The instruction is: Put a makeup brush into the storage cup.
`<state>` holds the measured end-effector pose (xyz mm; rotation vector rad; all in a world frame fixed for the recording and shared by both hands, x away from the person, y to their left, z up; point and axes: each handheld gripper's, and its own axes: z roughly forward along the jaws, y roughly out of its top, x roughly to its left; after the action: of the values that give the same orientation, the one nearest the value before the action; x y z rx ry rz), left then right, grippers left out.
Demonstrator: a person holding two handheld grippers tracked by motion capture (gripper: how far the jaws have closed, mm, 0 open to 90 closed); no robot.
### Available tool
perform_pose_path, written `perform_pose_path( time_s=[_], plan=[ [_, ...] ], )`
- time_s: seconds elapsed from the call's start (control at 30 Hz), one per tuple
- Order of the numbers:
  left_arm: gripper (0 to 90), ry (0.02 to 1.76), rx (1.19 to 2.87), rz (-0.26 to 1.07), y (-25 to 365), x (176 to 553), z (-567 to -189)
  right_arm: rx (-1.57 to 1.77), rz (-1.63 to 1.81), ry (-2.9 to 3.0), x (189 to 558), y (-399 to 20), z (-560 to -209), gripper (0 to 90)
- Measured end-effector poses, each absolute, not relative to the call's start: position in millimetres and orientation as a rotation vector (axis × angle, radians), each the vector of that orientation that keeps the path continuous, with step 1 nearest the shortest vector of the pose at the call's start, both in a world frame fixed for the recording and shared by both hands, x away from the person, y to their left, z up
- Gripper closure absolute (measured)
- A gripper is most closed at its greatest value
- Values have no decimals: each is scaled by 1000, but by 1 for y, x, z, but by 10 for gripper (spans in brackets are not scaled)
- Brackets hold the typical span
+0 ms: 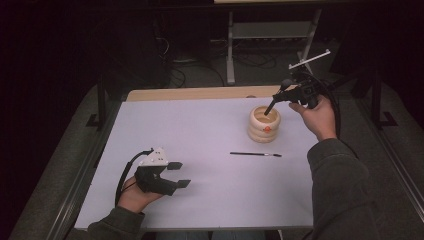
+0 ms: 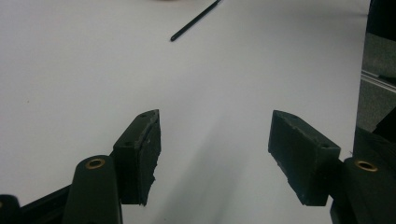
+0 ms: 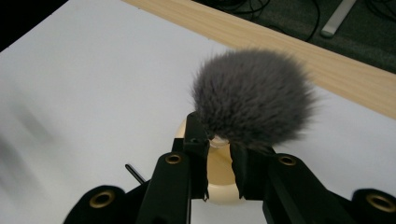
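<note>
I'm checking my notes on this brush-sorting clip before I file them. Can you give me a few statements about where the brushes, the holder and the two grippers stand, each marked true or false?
1. The right gripper is shut on the fluffy brush. True.
2. The fluffy brush is held above the ringed wooden holder. True.
3. The left gripper grips the thin brush. False: its jaws stand open with nothing between them, and the thin brush lies on the table.
4. The thin brush stands inside the holder. False: it lies flat on the table in front of the holder.
5. The holder lies tipped on its side. False: it stands upright.
</note>
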<state>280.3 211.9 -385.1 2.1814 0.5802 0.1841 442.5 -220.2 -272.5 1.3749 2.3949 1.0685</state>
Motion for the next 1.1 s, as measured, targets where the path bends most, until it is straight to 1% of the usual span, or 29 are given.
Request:
perform_pose_path(
  time_s=[0.37,1.1],
  plan=[
    [341,583,2180,182,212,280,-386,1396,1033,2400,449,-215,-287,758],
    [339,589,2176,176,213,281,-385,1478,1051,2378,450,-215,-319,758]
  ],
)
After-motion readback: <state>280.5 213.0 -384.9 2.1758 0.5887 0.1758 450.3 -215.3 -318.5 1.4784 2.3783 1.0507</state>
